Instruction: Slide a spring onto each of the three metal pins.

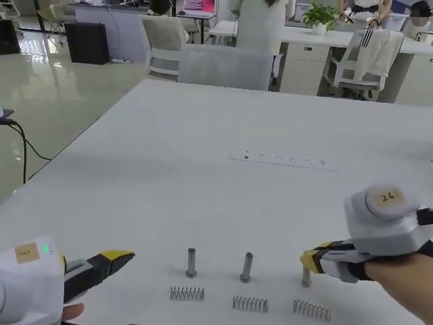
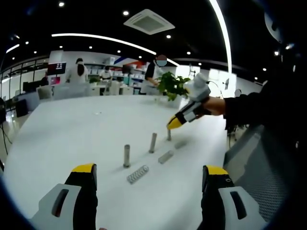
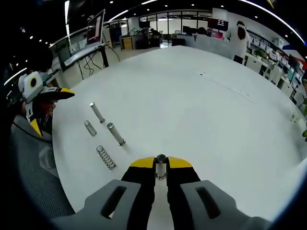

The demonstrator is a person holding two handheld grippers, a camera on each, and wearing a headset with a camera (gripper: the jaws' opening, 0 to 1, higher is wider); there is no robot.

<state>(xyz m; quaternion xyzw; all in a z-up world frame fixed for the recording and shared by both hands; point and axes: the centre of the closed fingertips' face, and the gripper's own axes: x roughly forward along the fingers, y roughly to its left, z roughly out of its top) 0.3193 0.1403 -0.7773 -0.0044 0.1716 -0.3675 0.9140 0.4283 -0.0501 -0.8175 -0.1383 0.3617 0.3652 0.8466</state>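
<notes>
Three metal pins stand upright in a row near the front edge of the white table (image 1: 203, 169): left pin (image 1: 191, 263), middle pin (image 1: 247, 267), right pin (image 1: 306, 276). In front of each lies a spring: left spring (image 1: 187, 293), middle spring (image 1: 250, 304), right spring (image 1: 312, 310). My right gripper (image 1: 308, 261) is shut on the right pin (image 3: 160, 165), whose top shows between the yellow tips. My left gripper (image 1: 118, 258) hovers left of the row, open and holding nothing (image 2: 149, 169). It faces the left pin (image 2: 126, 155) and the left spring (image 2: 137, 174).
A strip of sockets (image 1: 284, 160) lies across the middle of the table. Chairs (image 1: 162, 40), desks and a potted plant (image 1: 318, 17) stand beyond the far edge, with people at the back. A black cable (image 1: 24, 145) hangs off to the left.
</notes>
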